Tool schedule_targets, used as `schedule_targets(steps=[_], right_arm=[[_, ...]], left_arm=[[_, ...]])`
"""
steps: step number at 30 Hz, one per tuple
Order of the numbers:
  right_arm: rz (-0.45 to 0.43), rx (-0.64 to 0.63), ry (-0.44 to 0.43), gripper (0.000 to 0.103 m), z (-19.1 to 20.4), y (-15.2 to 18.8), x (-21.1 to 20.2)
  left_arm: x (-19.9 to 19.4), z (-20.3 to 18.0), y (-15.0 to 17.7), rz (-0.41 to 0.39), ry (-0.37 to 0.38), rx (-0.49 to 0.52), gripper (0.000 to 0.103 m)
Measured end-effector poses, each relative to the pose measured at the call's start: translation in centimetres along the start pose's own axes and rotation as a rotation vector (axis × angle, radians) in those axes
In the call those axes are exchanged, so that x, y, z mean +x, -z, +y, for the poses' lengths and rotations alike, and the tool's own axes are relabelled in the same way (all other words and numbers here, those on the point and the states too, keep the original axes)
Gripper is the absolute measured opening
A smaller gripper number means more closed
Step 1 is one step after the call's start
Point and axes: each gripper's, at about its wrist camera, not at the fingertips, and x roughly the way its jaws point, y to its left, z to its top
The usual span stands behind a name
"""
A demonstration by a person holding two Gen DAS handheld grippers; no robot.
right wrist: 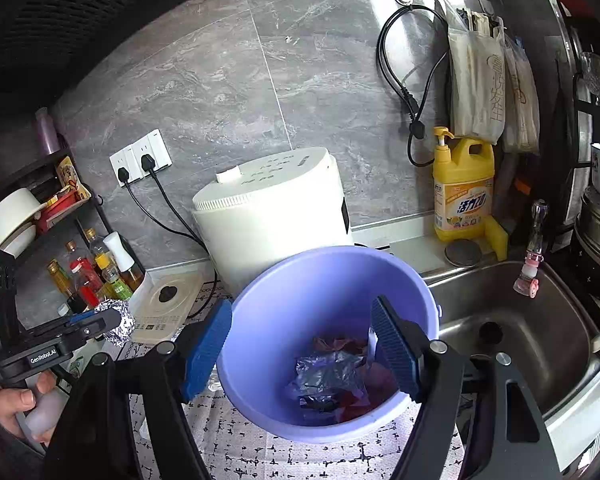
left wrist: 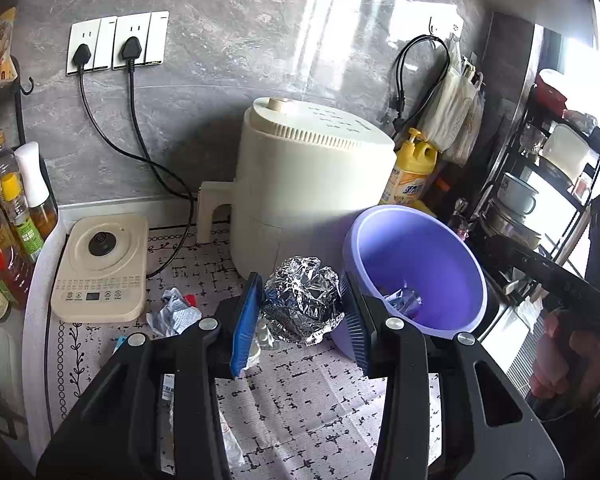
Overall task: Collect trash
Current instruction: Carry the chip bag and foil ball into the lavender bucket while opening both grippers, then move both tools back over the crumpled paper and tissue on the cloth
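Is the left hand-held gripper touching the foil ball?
Touching: in the left wrist view, the left hand-held gripper has its pads pressed against both sides of the foil ball.

Left gripper [right wrist: 100, 322] body: "GenRobot.AI", left of the right fingers.
Bag [right wrist: 478, 92] on wall: "喜悦人生", partly legible, above right finger.

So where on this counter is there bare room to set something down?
The patterned mat is bare in front of the purple bucket and foil ball. The sink basin is also free. It is crowded between the kettle base and foil ball, where a crumpled wrapper lies.
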Motion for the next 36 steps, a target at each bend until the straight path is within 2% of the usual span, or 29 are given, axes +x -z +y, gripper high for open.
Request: schedule_targets(steps=[4,7,11,16,17,18,19,22,28,36], right_arm=[[0.023,0.020,-0.005,0.071,-3.0,0.3,-1.3],[0.032,0.014,-0.022,0.076,-4.6,0.6,-2.4],[0.060,0.029,-0.032,0.076,-6.8,1.1,-2.3],[0.062,0.029,-0.014,0.076,-8.8,1.0,-2.1],[0.064,0.031,-0.012,0.076,-9.2,1.0,-2.0],[0.067,0.031,-0.008,0.076,-9.6,1.0,-1.9],[0.070,0.032,-0.006,0.076,-9.9,0.9,-1.8],[0.073,0.031,-0.014,0.076,-10.2,0.7,-1.4],[0.074,0.028,-0.046,0.076,-9.1,0.4,-0.5],[0.072,0.000,-0.071,0.079,-5.4,-0.1,0.6]], left_arm=[[1.8,-2.9,-1.0,-0.007,0.041,-0.007,0.041],[3.6,-5.4,-1.5,0.001,0.064,-0.003,0.041],[7.6,-8.2,-2.1,0.023,0.126,-0.036,0.041],[10.7,-10.7,-2.0,0.068,0.118,-0.033,0.042],[10.9,-10.8,-1.8,0.078,0.119,-0.035,0.044],[11.1,-10.8,-1.6,0.087,0.119,-0.039,0.059],[11.0,-10.7,-1.5,0.087,0.111,-0.048,0.069],[10.4,-10.0,-1.5,0.080,0.096,-0.069,0.078],[8.6,-8.8,-2.0,0.056,0.059,-0.061,0.091],[5.8,-5.6,-2.1,0.032,0.006,-0.041,0.097]])
